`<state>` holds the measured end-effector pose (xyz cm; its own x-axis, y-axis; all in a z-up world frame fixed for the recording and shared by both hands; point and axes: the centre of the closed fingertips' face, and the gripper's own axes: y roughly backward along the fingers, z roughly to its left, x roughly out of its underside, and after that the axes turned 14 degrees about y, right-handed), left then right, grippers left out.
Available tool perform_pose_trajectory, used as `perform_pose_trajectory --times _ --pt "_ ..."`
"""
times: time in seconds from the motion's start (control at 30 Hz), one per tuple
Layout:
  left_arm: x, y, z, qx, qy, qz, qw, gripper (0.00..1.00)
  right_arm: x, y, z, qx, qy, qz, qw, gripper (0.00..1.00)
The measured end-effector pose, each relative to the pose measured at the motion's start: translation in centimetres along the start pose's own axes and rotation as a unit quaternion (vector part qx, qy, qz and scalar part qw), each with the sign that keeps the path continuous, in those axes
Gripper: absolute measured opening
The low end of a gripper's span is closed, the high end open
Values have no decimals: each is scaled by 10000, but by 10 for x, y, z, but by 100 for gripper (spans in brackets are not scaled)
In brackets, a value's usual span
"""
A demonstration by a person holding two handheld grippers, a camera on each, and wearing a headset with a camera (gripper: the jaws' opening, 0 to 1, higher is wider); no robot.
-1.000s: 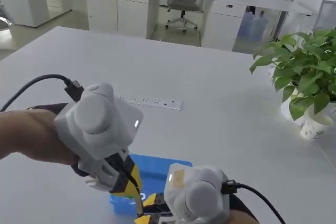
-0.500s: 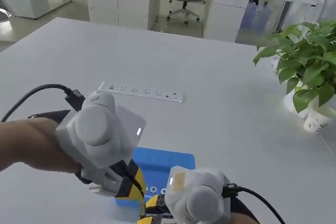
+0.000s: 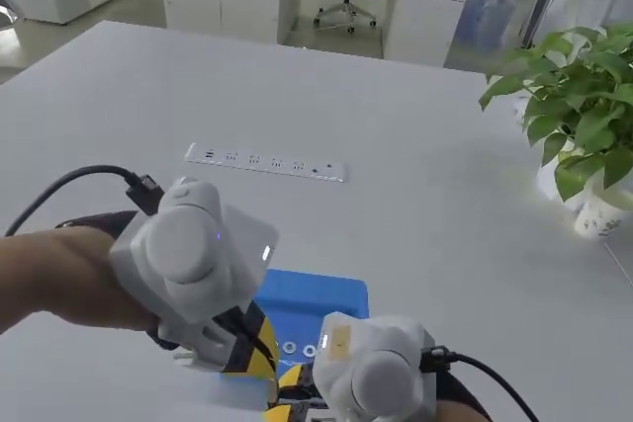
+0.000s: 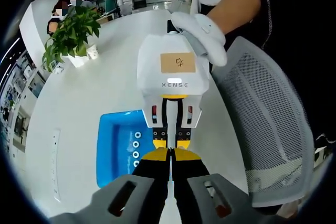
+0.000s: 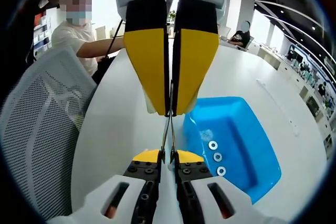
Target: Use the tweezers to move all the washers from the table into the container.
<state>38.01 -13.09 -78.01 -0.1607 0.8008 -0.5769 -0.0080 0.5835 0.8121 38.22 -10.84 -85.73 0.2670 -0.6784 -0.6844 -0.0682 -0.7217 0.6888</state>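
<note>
Over the near table edge my two grippers meet tip to tip. The left gripper (image 3: 262, 363) (image 4: 169, 153) is shut on the thin metal tweezers (image 5: 166, 135), which run straight from its yellow jaws into the right gripper (image 3: 289, 387) (image 5: 168, 157), whose jaws also close on them. Just beyond the tips lies the blue container (image 3: 326, 295) (image 5: 247, 156) (image 4: 113, 140). It holds three washers (image 5: 217, 157) (image 3: 290, 348) (image 4: 136, 145) in a row. The table under the grippers is hidden.
A white power strip (image 3: 265, 162) lies mid-table, and a potted plant (image 3: 584, 135) stands at the right edge. A mesh office chair (image 4: 262, 129) is behind the near edge. A person (image 5: 79, 30) sits at another desk.
The head camera has tilted down, so more of the blue container and its washers shows. Both grippers stay joined tip to tip.
</note>
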Motion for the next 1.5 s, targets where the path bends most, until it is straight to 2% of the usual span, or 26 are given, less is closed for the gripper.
perform_pose_trajectory --times 0.63,1.5 --pt "4 -5 3 16 28 31 10000 3 5 -5 -1 -28 -40 -4 10000 11" --pt "0 -11 2 144 62 5 9999 3 9 -4 0 -13 -142 -5 9999 10"
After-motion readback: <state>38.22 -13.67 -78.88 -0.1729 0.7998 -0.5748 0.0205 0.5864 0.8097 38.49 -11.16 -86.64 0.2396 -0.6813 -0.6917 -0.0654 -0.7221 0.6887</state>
